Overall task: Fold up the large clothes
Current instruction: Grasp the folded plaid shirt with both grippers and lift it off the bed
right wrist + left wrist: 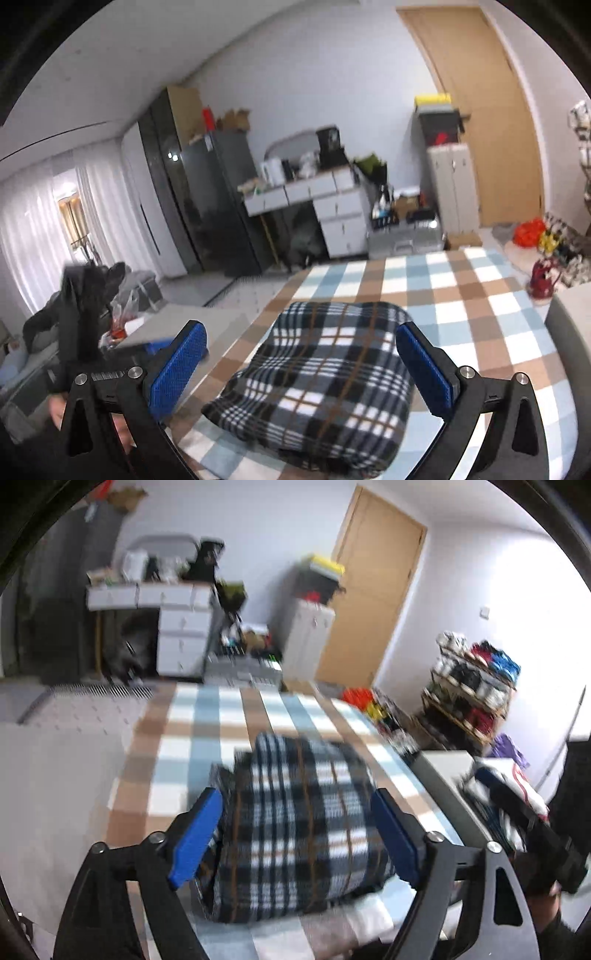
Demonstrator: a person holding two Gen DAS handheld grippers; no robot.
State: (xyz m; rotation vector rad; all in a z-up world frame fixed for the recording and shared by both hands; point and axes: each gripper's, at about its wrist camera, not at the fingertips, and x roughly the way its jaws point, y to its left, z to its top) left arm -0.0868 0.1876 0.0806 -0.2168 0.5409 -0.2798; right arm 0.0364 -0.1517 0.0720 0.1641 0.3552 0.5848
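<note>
Ridged blue pads [177,363] flank a soft, bulky plaid bundle [325,384].

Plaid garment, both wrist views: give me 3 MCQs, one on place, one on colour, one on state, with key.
1. Where does the plaid garment lie?
A. On the checked bedspread
B. On the floor
C. On the white desk

2. What colour are the pads of each hand-held gripper?
A. Red
B. Blue
C. Yellow

3. What state is the garment in?
A. Spread out flat
B. Hanging from a gripper
C. Folded into a compact bundle

Key:
1. A, since the bedspread's tan, blue and white checks show all around it.
2. B, as blue pads show in both wrist views.
3. C, because it sits as a thick rounded stack, and both the left hand-held gripper and the right hand-held gripper are open.
</note>
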